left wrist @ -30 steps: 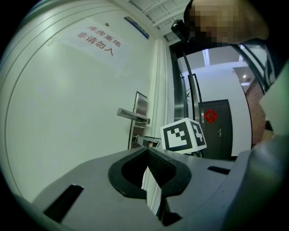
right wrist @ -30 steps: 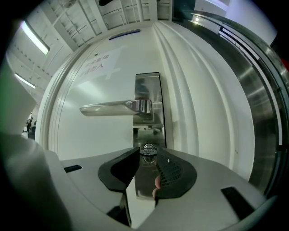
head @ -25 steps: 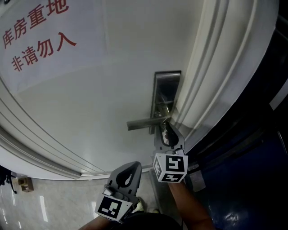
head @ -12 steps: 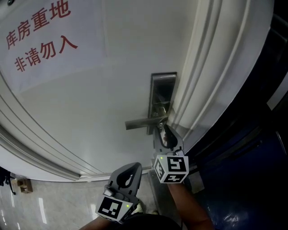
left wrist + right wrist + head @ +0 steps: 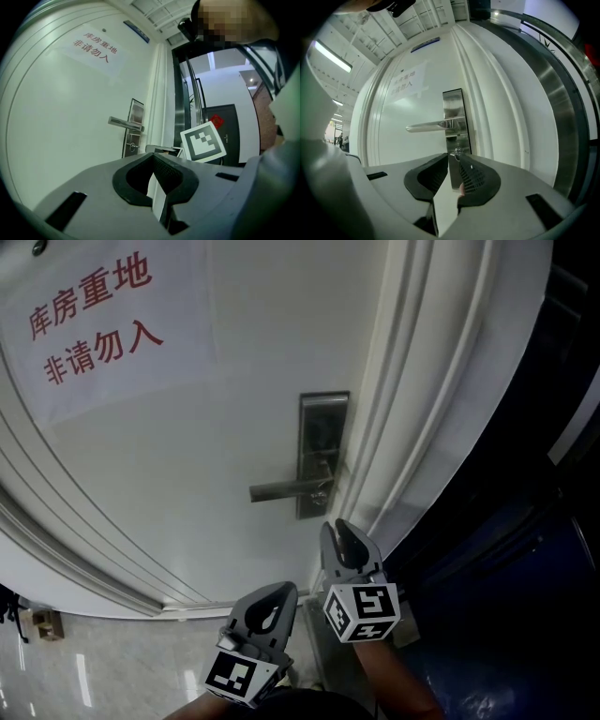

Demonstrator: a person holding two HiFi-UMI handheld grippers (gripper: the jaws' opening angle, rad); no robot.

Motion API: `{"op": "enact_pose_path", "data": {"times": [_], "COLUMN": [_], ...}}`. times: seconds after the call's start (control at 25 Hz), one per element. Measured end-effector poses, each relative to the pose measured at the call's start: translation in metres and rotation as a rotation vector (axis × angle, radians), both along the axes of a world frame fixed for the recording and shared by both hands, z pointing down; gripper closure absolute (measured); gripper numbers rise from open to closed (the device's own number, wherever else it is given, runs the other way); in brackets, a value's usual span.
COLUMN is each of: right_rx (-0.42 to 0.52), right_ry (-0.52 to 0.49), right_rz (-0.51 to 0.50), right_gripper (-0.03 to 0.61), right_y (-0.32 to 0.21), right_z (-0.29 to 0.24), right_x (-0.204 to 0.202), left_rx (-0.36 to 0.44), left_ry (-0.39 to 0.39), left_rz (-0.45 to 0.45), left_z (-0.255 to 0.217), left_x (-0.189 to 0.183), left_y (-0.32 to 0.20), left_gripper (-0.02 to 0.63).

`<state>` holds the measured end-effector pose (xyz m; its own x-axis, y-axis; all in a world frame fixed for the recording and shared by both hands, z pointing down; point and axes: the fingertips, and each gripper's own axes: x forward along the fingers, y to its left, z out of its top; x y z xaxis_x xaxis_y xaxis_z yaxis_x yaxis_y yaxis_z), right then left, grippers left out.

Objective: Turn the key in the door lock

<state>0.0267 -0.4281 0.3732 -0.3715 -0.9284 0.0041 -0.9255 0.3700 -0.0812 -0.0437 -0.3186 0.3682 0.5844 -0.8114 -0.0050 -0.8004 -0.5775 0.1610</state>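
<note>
A steel lock plate (image 5: 323,442) with a lever handle (image 5: 286,489) sits on the white door. The key (image 5: 458,151) sticks out of the lock below the lever and also shows small in the left gripper view, key (image 5: 133,146). My right gripper (image 5: 339,526) hangs a short way below the lock, apart from it. Its jaws are closing with nothing between them, and a narrow gap still shows at the right gripper's tips (image 5: 452,157). My left gripper (image 5: 279,589) is lower and to the left, shut and empty, pointing at the door (image 5: 70,117).
A paper sign with red characters (image 5: 89,320) hangs on the door at upper left. The ribbed white door frame (image 5: 412,409) runs right of the lock, with a dark opening (image 5: 525,549) beyond. Glossy floor tiles (image 5: 94,671) show at bottom left.
The right gripper has pulled back from the lock, where its tips were at the key, and its jaws have narrowed. The left gripper shifted slightly.
</note>
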Motion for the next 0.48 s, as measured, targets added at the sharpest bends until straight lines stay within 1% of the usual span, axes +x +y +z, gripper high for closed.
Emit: {"op": "enact_pose_path", "data": {"times": [0.2, 0.36, 0.48], "right_rx": [-0.02, -0.009, -0.008], "right_ry": [-0.022, -0.025, -0.025], "right_rz": [-0.021, -0.036, -0.053], "right_gripper": [0.544, 0.563, 0.563], "right_y": [0.021, 0.039, 0.05], "right_z": [0.0, -0.003, -0.004], "right_x": [0.012, 0.018, 0.02], "left_rx": [0.011, 0.022, 0.028], "left_ry": [-0.002, -0.009, -0.014], "left_rz": [-0.005, -0.015, -0.024], "left_z": [-0.003, -0.006, -0.008], "left_x": [0.014, 0.024, 0.03], "left_y": [0.014, 0.026, 0.036], "left_gripper": [0.612, 0.612, 0.611]}}
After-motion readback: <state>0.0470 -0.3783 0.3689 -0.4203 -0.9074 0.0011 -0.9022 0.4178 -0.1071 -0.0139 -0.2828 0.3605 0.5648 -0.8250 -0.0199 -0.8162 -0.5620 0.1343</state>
